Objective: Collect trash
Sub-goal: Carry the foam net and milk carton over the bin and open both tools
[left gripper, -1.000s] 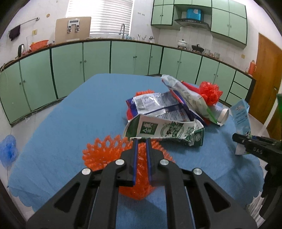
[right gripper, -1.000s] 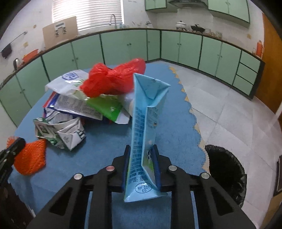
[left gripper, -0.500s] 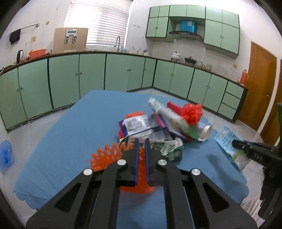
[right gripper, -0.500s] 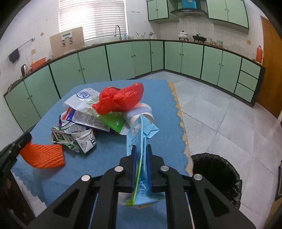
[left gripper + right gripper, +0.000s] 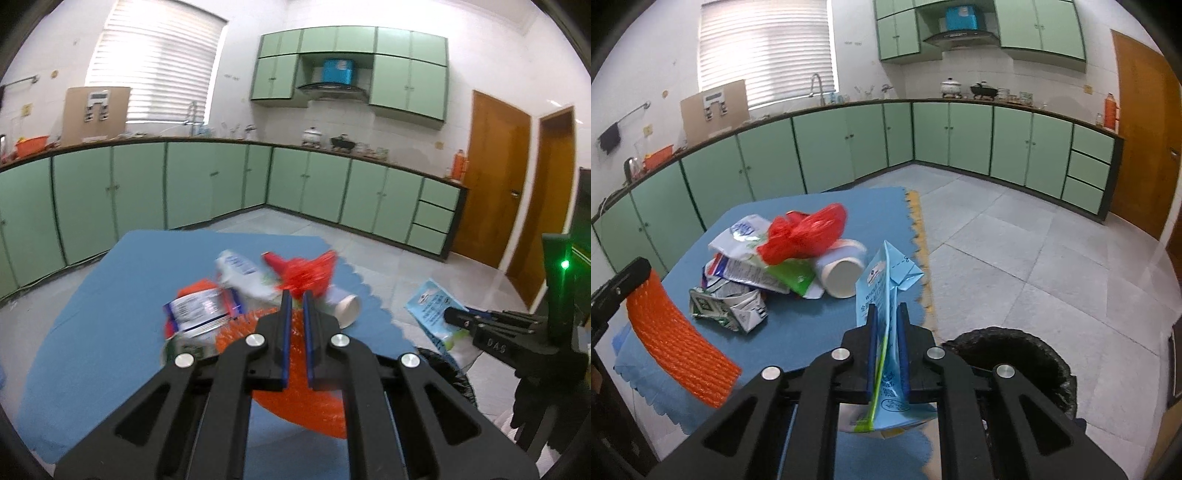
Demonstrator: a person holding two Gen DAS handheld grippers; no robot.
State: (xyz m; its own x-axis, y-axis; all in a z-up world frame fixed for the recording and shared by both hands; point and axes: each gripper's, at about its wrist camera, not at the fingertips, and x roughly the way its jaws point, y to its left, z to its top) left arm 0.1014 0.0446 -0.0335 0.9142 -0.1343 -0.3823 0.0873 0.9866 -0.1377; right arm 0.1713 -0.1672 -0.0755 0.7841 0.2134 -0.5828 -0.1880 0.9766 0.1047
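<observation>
My left gripper (image 5: pixel 296 299) is shut on an orange foam net (image 5: pixel 295 402) and holds it lifted above the blue table (image 5: pixel 110 314); the net also shows in the right wrist view (image 5: pixel 679 343). My right gripper (image 5: pixel 886 312) is shut on a light blue milk carton (image 5: pixel 886 280), raised near the table's right edge; the carton also shows in the left wrist view (image 5: pixel 432 310). A black-lined trash bin (image 5: pixel 1019 358) stands on the floor just right of it. A trash pile lies on the table: red plastic bag (image 5: pixel 805 232), white cup (image 5: pixel 842 273), crushed green-white carton (image 5: pixel 731 306), wrappers.
Green cabinets (image 5: pixel 849 147) run along the walls behind the table. Grey tiled floor (image 5: pixel 1034 240) spreads to the right. Wooden doors (image 5: pixel 495 177) stand at the far right. The table's scalloped edge (image 5: pixel 919 236) faces the bin.
Both grippers have lifted and pulled back from the pile. The orange net has come up off the table. The blue carton has moved right, toward the bin.
</observation>
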